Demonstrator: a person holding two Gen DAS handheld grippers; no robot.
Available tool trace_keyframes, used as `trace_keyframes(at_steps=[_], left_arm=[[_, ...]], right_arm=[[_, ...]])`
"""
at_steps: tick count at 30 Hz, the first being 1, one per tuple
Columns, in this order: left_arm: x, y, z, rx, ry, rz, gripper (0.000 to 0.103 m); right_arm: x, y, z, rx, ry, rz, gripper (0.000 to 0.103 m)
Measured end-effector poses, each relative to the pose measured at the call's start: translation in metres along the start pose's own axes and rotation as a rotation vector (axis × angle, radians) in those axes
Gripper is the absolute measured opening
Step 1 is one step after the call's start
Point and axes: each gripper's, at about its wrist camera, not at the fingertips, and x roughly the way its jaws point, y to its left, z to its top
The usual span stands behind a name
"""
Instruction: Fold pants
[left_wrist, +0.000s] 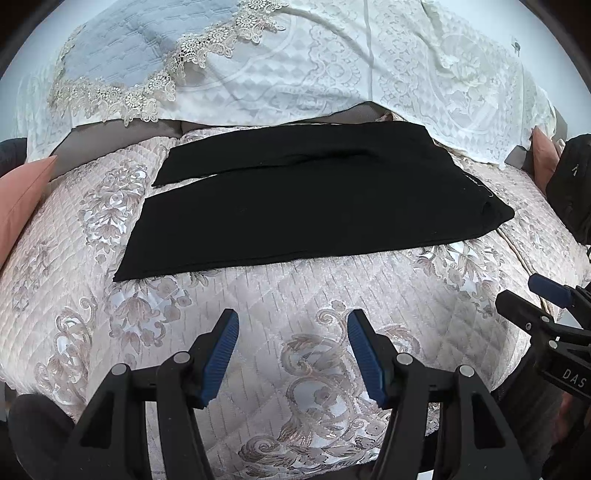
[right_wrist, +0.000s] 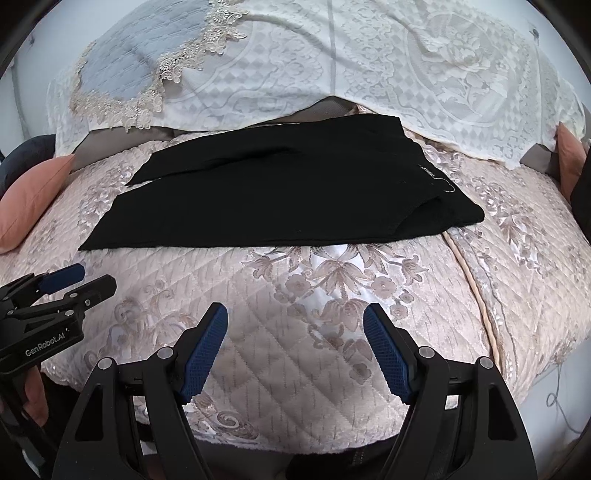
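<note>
Left wrist fisheye shows the left tongs (left_wrist: 293, 354) and right tongs (right_wrist: 295, 350) gaping wide and empty short of the black pants (left_wrist: 295, 199), whose slack cloth ahead may bunch if only one layer gets pinched.

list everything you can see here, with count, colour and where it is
pants: 1, black, spread flat across the middle of the quilted cover, waistband to the right, legs to the left
quilted cover: 1, pale pink with floral embroidery, over the seat under the pants
lace throw: 1, white, draped over the backrest behind the pants
lace-edged cloth: 1, pale blue with cream lace border, upper left on the backrest
cushions: 2, salmon pink, one at the left end, one at the right end
left tool: 1, black with blue pads, open, above the cover's near edge, holding nothing
right tool: 1, black with blue pads, open, above the cover's near edge, holding nothing
</note>
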Motion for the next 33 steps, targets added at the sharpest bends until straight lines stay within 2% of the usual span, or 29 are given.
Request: trace_keyframes(at_steps=[33], left_arm=[[0.0011, -0.0012, -0.0036, 0.000, 0.010, -0.006, 0.064]], right_arm=[[0.0004, 0.0023, -0.0014, -0.011, 0.009, 0.007, 0.076]])
